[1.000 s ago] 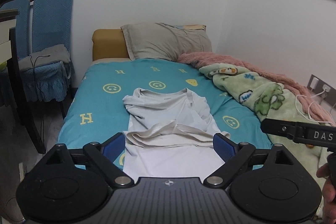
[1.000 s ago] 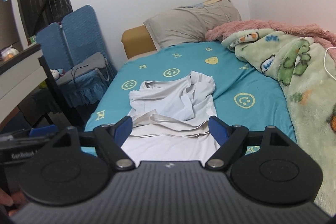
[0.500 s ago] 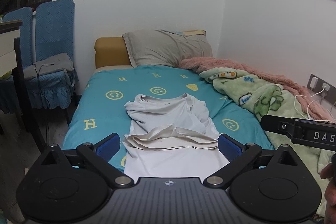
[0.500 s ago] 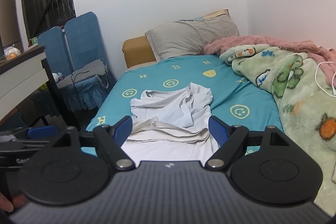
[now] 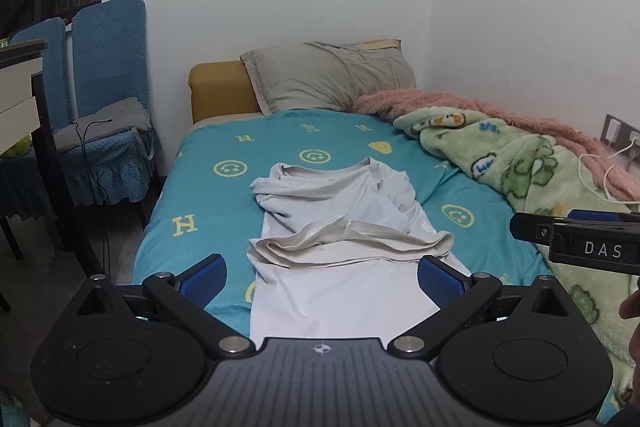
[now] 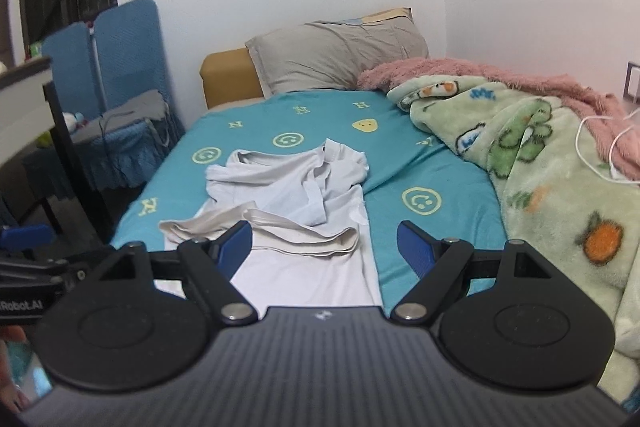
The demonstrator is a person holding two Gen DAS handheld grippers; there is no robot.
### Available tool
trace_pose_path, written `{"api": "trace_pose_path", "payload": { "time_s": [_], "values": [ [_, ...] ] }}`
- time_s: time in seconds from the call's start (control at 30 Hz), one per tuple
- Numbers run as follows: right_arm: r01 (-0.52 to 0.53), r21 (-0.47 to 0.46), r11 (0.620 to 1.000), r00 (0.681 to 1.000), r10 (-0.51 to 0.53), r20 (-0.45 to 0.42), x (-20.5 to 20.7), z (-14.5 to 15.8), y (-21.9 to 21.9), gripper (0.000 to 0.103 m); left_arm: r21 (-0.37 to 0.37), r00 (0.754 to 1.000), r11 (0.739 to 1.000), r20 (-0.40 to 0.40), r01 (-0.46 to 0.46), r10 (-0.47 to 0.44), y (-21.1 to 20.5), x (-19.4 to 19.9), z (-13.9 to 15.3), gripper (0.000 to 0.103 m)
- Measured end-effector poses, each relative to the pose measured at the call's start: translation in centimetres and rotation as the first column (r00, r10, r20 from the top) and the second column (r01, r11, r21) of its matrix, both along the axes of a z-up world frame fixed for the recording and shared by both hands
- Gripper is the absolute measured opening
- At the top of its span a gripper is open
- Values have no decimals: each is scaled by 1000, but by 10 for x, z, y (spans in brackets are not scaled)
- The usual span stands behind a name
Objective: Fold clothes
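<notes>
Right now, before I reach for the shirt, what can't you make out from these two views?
- Near hem of the white shirt: hidden behind the gripper body in both wrist views.
- Right hand-held gripper: only partly shown in the left wrist view, cut by the right edge.
- Left hand-held gripper: blurred at the left edge of the right wrist view.

A pale grey-white T-shirt (image 5: 340,227) lies partly folded along the middle of the bed (image 5: 200,195), collar toward the pillow end. Its sleeves are tucked in and rumpled. A crumpled band crosses the smooth lower part.
</notes>
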State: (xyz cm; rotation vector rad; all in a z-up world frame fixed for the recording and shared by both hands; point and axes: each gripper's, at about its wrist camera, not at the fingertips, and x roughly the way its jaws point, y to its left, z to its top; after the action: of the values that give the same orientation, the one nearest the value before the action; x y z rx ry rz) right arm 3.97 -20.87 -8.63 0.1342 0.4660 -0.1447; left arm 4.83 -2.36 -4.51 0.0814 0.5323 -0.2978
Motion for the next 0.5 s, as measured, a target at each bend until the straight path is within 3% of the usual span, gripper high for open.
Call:
{"api": "trace_pose_path", "payload": {
  "time_s": [0.5],
  "values": [
    [-39, 39, 998, 989, 44, -143, 20, -24, 9, 81, 60, 997, 998, -73, -34, 38, 1, 13, -16, 103]
  ]
}}
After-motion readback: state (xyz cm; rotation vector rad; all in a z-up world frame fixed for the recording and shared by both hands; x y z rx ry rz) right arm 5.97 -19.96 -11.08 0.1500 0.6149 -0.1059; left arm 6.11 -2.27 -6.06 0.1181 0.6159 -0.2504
